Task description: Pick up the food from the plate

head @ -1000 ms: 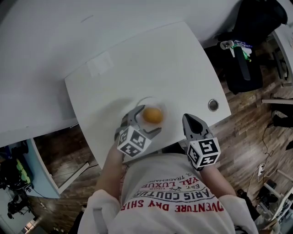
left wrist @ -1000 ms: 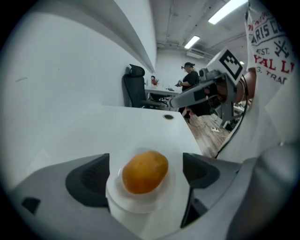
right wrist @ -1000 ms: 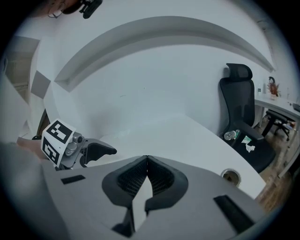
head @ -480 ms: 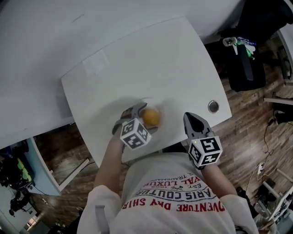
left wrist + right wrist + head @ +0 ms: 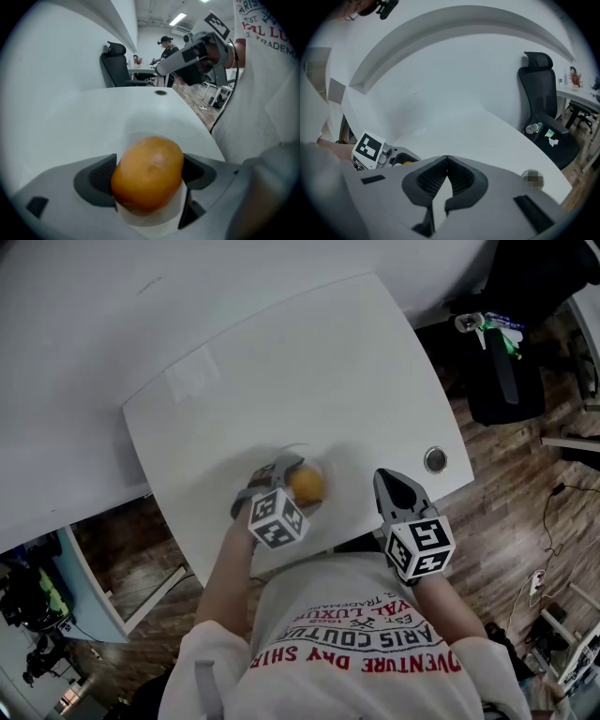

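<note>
Between the left gripper (image 5: pixel 149 177) jaws: round orange food (image 5: pixel 147 166), both dark pads pressed on its sides, jaws fairly wide around it. Left gripper view gives the grip clearly. It does not settle whether the food rests on the plate or sits just above it. Head view adds the plate (image 5: pixel 325 466), a pale rim ringing the food near the table (image 5: pixel 281 371) front edge. Right gripper (image 5: pixel 446 158) jaws are shut tip to tip, nothing between. Head view puts it off to the right, apart from the plate, near a round grommet (image 5: pixel 435 459). Right gripper view alone catches the left gripper's marker cube (image 5: pixel 369 146) with a sliver of orange beside it, plus a black office chair (image 5: pixel 543 103) past the table. Left gripper view alone shows a person (image 5: pixel 166 44) far back.
</note>
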Available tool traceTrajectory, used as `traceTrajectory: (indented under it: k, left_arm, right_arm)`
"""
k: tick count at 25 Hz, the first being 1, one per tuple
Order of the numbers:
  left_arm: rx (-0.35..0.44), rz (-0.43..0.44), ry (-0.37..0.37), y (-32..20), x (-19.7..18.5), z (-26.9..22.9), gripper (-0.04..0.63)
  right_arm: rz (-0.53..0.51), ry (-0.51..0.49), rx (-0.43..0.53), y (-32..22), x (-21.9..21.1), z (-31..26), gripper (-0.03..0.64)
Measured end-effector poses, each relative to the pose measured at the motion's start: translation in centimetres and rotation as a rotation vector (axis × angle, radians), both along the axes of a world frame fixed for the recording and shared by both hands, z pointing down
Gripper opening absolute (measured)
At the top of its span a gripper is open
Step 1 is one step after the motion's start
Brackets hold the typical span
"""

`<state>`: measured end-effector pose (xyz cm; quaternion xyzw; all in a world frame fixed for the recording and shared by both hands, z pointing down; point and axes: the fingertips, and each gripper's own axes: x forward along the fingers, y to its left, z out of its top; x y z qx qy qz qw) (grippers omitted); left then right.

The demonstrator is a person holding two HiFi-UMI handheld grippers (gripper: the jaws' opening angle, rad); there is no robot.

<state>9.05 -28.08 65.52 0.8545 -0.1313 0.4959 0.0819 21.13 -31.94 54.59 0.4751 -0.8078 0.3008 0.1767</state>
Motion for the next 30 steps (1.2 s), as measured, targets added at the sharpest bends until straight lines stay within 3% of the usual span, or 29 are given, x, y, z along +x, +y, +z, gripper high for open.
traceTrajectory:
  k: [5, 9, 16, 30]
  left_arm:
    - [-0.014, -0.054, 0.020, -0.3, -0.3, 0.0, 0.420]
    - [0.028, -0.113, 0.049, -0.9, -0.7, -1.2, 0.420]
    - [0.155, -0.304, 0.202, -2.6, -1.3, -6.9, 0.420]
    - [0.406, -0.700, 0.629, -4.2, -6.4, -22.4, 0.420]
  right_arm:
    - [-0.004, 0.002, -0.003, -0.2, -0.1, 0.1, 0.011]
    - [-0.016, 0.000, 0.010, -0.3, -0.7, -0.5, 0.011]
    - [-0.043, -0.004, 0.065, -0.7, -1.8, -2.5, 0.011]
    - [-0.132, -0.019, 0.269, -3.5, -6.4, -10.0, 0.011]
